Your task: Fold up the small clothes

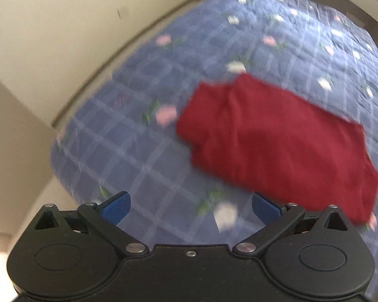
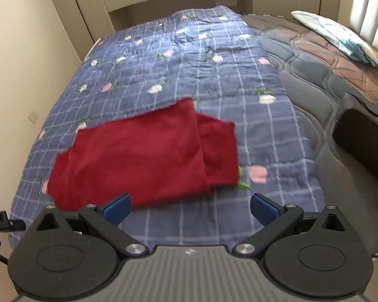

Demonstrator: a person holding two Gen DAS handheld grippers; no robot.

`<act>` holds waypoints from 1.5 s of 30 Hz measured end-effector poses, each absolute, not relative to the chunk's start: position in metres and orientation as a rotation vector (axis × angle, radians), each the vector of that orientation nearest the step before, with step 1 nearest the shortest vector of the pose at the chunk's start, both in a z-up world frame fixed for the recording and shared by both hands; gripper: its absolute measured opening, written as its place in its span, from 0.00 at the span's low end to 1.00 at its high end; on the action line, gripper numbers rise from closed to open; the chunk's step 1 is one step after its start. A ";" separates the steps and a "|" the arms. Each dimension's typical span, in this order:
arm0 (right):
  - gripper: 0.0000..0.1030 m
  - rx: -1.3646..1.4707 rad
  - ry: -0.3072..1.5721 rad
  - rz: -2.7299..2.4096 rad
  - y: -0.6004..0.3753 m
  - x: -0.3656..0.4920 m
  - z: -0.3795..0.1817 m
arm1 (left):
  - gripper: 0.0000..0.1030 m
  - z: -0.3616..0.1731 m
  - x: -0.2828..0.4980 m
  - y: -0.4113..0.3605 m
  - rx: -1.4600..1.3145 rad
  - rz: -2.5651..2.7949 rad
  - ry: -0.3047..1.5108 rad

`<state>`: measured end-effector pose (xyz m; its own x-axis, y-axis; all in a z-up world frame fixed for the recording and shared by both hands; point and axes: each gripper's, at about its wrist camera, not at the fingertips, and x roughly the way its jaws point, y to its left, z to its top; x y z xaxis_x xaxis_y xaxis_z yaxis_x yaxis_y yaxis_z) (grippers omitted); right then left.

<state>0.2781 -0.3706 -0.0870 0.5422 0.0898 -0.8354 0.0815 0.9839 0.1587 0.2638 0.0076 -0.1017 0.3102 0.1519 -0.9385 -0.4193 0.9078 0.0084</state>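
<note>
1. No basket, box or other container shows in either view; the only thing carrying anything is the bed (image 2: pixel 302 80), spread with a blue checked quilt (image 2: pixel 179 70) dotted with pink and white flowers
2. The red garment (image 2: pixel 143 156) lies flat on that quilt, near the end of the bed closest to both cameras, folded over on itself into a rough oblong
3. Its long axis runs across the bed. In the right wrist view it stretches from lower left to upper right, with a second layer peeking out along the right-hand end
4. In the left wrist view the red garment (image 1: pixel 277 141) sits right of centre and slants from upper left down to lower right; this picture is smeared, so fine folds cannot be made out
5. The left gripper (image 1: pixel 191 209) has its jaws spread as wide as they go, with only quilt between the blue pads and nothing held
6. The right gripper (image 2: pixel 190 207) is likewise fully spread and empty; the garment's near edge lies just beyond its left pad, apart from it
7. Past the quilt's right edge the bare grey quilted mattress (image 2: pixel 312 93) shows, and a pale patterned pillow (image 2: pixel 337 35) rests toward the padded headboard (image 2: pixel 373 17)
8. A cream wall (image 2: pixel 25 63) runs along the left side of the bed
</note>
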 end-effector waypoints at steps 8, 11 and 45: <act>1.00 0.222 1.025 -0.029 -0.407 0.240 -0.091 | 0.99 -0.103 0.204 -0.022 -0.263 0.410 1.242; 1.00 0.255 1.027 -0.048 -0.420 0.233 -0.093 | 0.99 -0.097 0.198 -0.030 -0.261 0.394 1.236; 1.00 -0.037 1.200 0.024 -0.258 0.317 -0.105 | 0.99 -0.154 0.313 0.062 -0.380 0.261 1.331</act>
<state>0.3170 -0.2579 -0.1046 0.3620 -0.0008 -0.9322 -0.0384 0.9991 -0.0157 0.3127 0.0624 -0.1540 0.2226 -0.0309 -0.9744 -0.3969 0.9101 -0.1195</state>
